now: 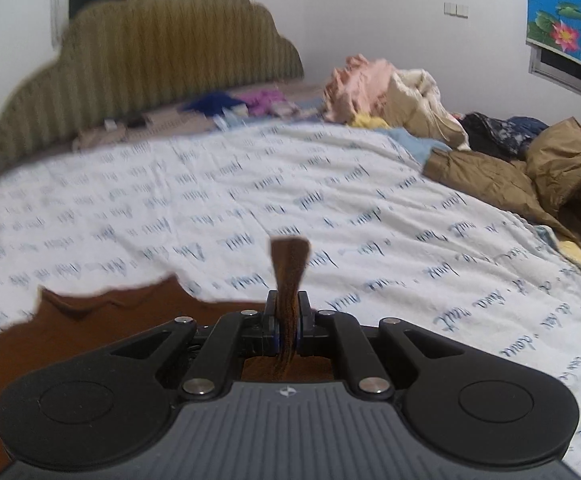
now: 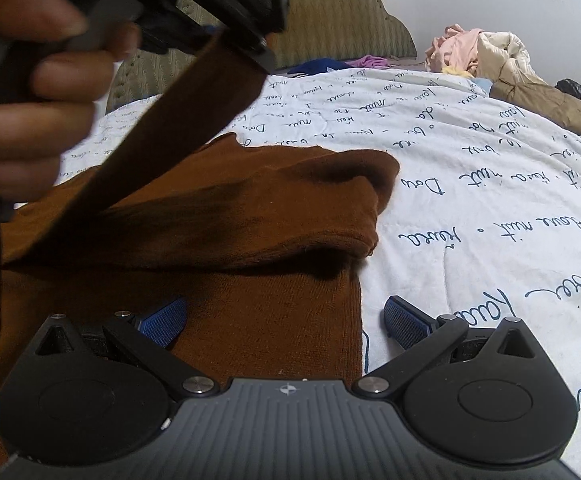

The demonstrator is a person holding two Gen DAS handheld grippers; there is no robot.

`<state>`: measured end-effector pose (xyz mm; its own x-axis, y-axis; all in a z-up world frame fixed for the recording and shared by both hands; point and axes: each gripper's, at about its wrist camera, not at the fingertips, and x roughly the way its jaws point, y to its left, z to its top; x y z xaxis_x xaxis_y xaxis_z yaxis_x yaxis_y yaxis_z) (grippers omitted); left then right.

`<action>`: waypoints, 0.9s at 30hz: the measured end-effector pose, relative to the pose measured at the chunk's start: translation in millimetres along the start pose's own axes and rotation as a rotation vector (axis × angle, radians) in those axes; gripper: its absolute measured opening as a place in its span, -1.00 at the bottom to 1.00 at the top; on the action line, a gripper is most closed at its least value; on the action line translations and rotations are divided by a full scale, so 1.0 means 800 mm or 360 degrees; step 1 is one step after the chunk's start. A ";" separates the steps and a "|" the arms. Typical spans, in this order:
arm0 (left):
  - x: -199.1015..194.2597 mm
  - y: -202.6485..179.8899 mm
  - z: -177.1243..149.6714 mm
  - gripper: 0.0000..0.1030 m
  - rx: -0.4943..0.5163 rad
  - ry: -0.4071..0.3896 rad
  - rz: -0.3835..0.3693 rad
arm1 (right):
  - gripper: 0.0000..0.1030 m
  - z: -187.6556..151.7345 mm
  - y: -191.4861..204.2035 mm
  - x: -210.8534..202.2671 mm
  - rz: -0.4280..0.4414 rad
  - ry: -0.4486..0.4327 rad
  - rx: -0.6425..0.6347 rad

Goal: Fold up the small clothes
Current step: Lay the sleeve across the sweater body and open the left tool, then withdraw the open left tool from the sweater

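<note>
Now, left gripper (image 1: 286, 320): I see it clamped on a brown garment (image 2: 250, 280) strip.
Right gripper (image 2: 286, 320): wide, straddling the garment's edge, gripping nothing.

White walls (image 1: 370, 8), scalloped olive headboard (image 1: 158, 60), script-printed bedspread (image 1: 290, 184), lotus-print window blind (image 1: 566, 8)

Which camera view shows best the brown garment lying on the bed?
The right wrist view: there the brown garment lies spread over the bed cover, with a folded layer and its edge visible. The left wrist view shows only a blurred part of it and the strip pinched in the left gripper.
</note>
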<state>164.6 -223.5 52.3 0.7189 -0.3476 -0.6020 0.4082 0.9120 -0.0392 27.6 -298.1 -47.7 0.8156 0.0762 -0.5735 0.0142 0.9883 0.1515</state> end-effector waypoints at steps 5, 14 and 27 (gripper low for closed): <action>0.023 0.008 -0.007 -0.16 -0.0112 0.0230 -0.0226 | 1.00 0.001 -0.001 0.001 0.0002 0.0002 0.0003; -0.018 0.032 0.015 0.92 -0.0107 0.0032 -0.0212 | 1.00 0.001 -0.002 0.002 0.0010 0.0003 0.0011; -0.095 0.213 -0.080 0.92 -0.0120 -0.0067 0.0469 | 0.61 0.077 -0.060 -0.020 0.0172 -0.0220 0.0188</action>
<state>143.3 -27.4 40.3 0.8235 -0.0727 -0.5627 0.1367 0.9880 0.0724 49.3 -354.7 3.9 0.8875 0.1539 -0.4344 -0.0165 0.9526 0.3039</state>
